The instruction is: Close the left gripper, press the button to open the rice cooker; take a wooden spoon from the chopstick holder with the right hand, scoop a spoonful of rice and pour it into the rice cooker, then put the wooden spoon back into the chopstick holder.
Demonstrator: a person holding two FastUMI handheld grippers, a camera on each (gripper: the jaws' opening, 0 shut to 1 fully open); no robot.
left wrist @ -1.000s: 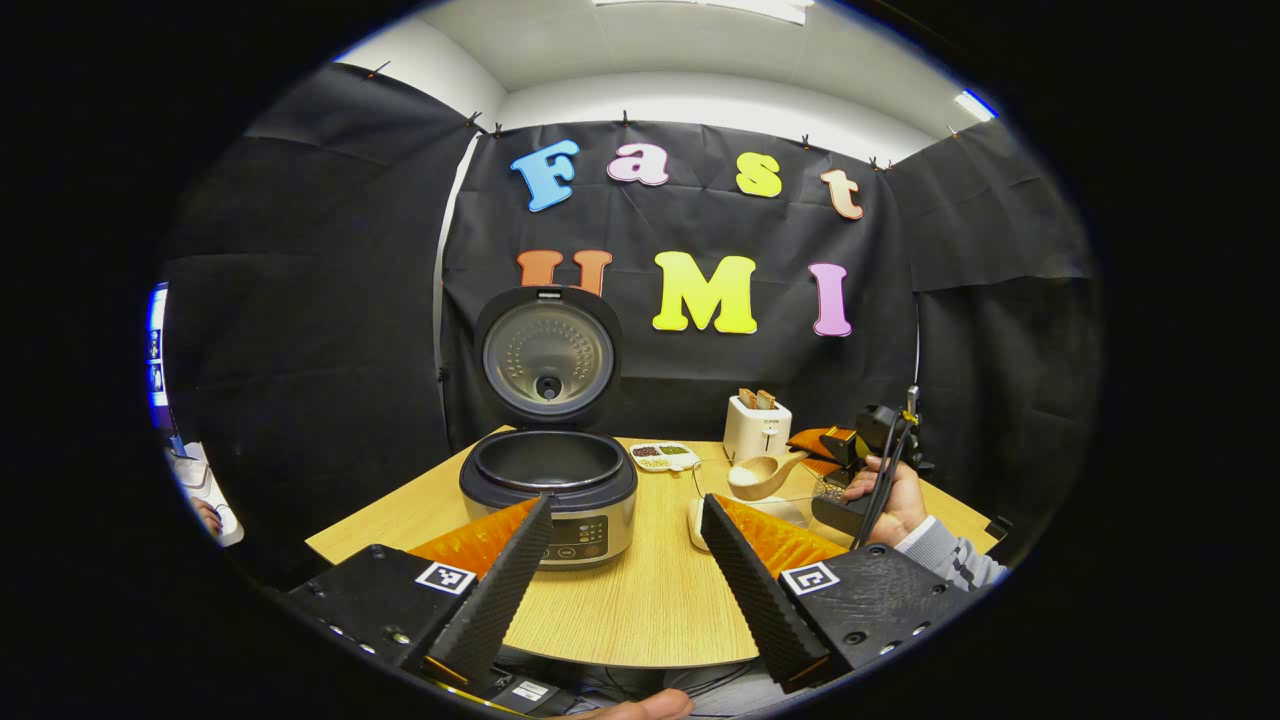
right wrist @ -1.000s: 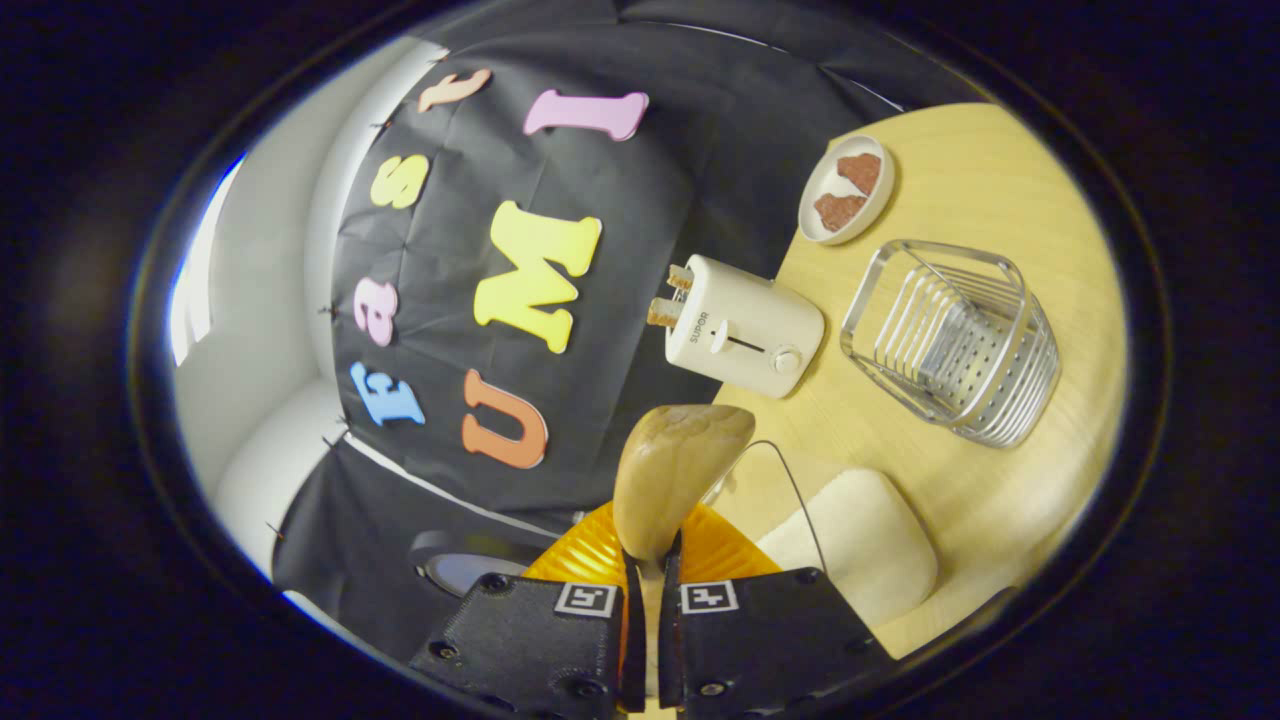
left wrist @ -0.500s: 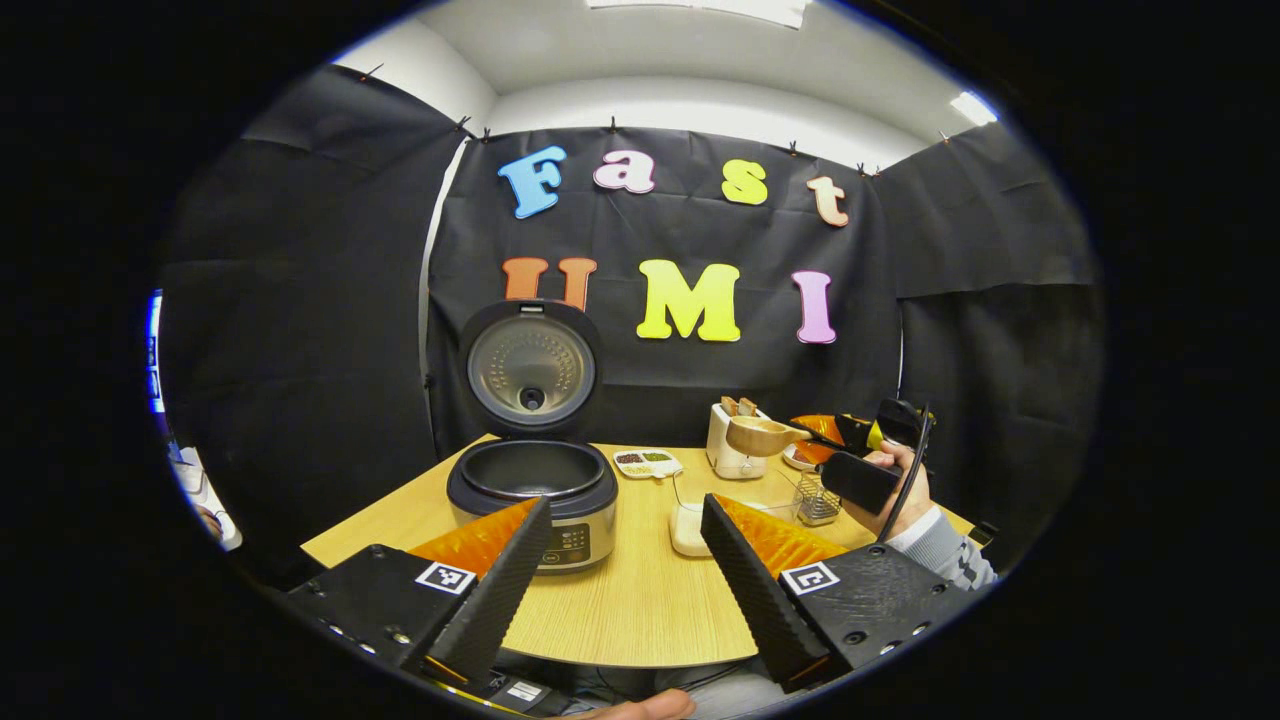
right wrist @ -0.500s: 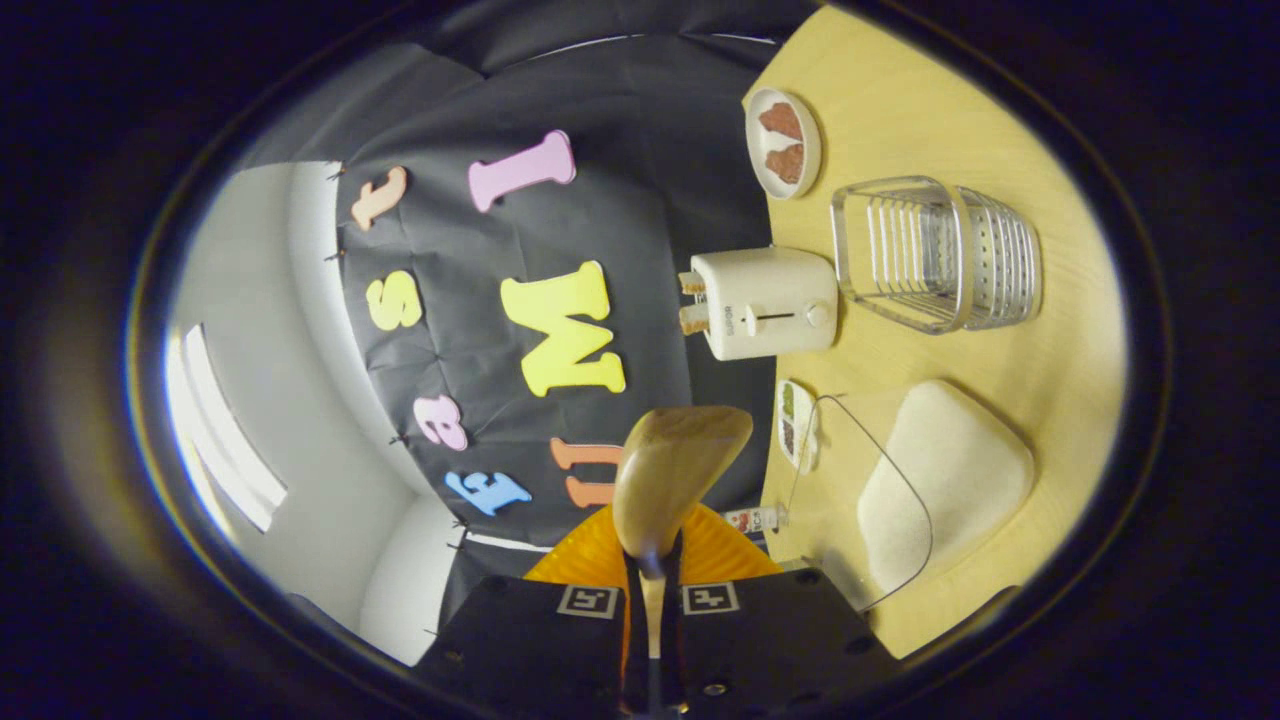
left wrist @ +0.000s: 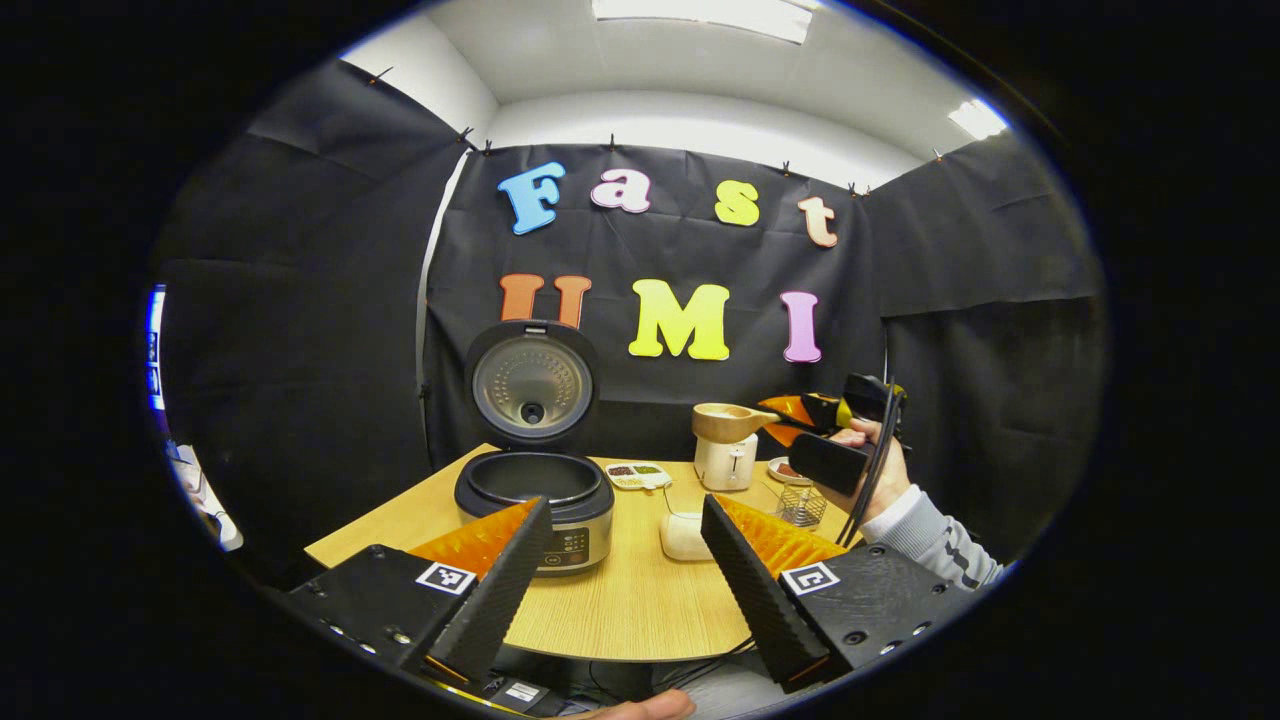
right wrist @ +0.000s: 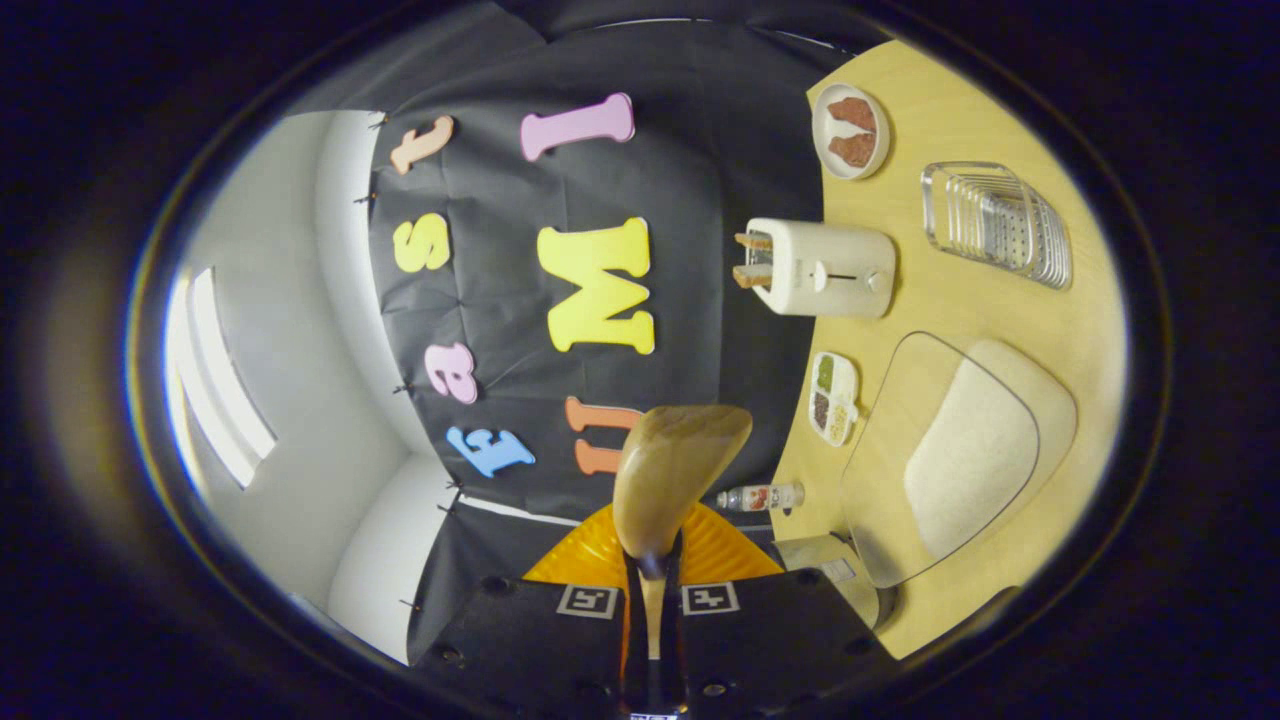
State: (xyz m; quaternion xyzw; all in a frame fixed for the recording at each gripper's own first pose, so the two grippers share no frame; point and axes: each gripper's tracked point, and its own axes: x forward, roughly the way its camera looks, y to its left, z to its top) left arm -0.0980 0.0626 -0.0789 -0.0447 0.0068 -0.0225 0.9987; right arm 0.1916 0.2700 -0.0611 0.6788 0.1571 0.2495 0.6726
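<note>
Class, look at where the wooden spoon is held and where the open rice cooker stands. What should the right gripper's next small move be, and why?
Probably carry the wooden spoon sideways toward the rice cooker, keeping its bowl level. The right gripper holds it by the handle, raised in front of the toaster, well short of the pot, whose lid stands open.

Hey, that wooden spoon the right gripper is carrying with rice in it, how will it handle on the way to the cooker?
The wooden spoon looks rigid, so it probably won't flex. The right gripper has its jaws pinching only the thin handle, with the bowl far out front, so it might pivot if jolted. The bowl looks shallow, so tilting would likely spill rice before the rice cooker.
</note>
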